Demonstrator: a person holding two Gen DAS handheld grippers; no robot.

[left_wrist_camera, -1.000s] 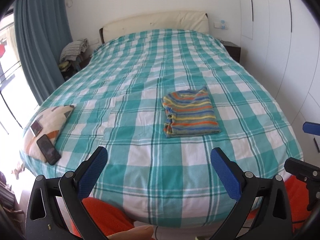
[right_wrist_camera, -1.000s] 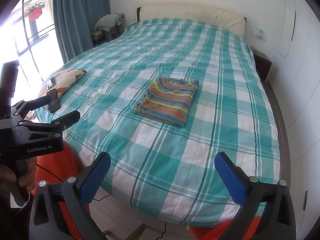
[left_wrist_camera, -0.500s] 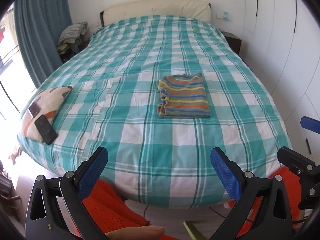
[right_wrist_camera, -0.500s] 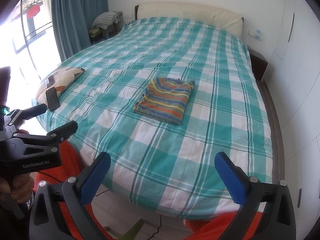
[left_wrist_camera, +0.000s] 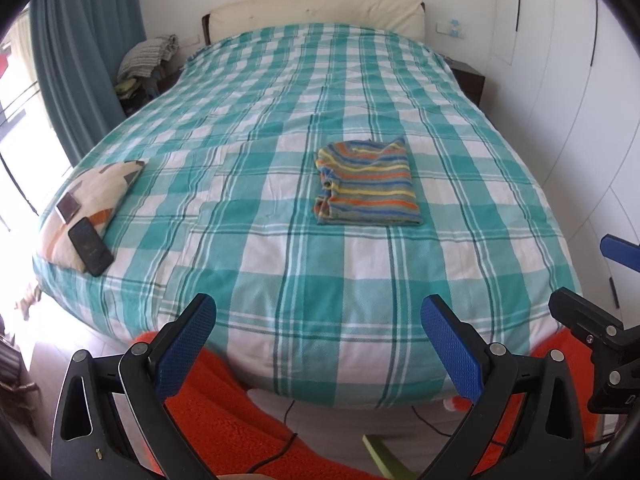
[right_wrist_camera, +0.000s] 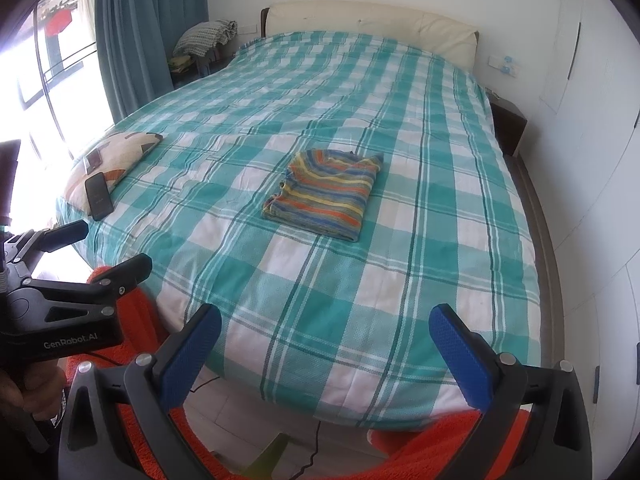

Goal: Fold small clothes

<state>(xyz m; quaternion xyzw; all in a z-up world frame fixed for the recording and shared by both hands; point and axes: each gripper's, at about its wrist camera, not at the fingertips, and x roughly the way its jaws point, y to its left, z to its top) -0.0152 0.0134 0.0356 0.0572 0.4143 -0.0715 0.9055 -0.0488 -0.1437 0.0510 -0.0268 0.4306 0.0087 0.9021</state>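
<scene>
A small striped garment [left_wrist_camera: 366, 183] in orange, yellow, blue and grey lies folded into a flat rectangle on the teal-and-white checked bedspread [left_wrist_camera: 280, 264]. It also shows in the right wrist view [right_wrist_camera: 326, 194]. My left gripper [left_wrist_camera: 318, 342] is open and empty, held off the foot of the bed, well short of the garment. My right gripper [right_wrist_camera: 326, 354] is open and empty too, at the foot of the bed. The left gripper also shows at the left of the right wrist view [right_wrist_camera: 102, 250].
A patterned pillow [left_wrist_camera: 90, 196] with a black phone [left_wrist_camera: 90, 246] on it lies at the bed's left edge. Orange fabric [left_wrist_camera: 224, 412] lies below the grippers. A blue curtain [left_wrist_camera: 86, 40], nightstands and a white wardrobe [left_wrist_camera: 580, 100] surround the bed.
Both grippers have drawn back from the bed and risen, so the folded garment looks farther away. Both stay open and the garment has not moved.
</scene>
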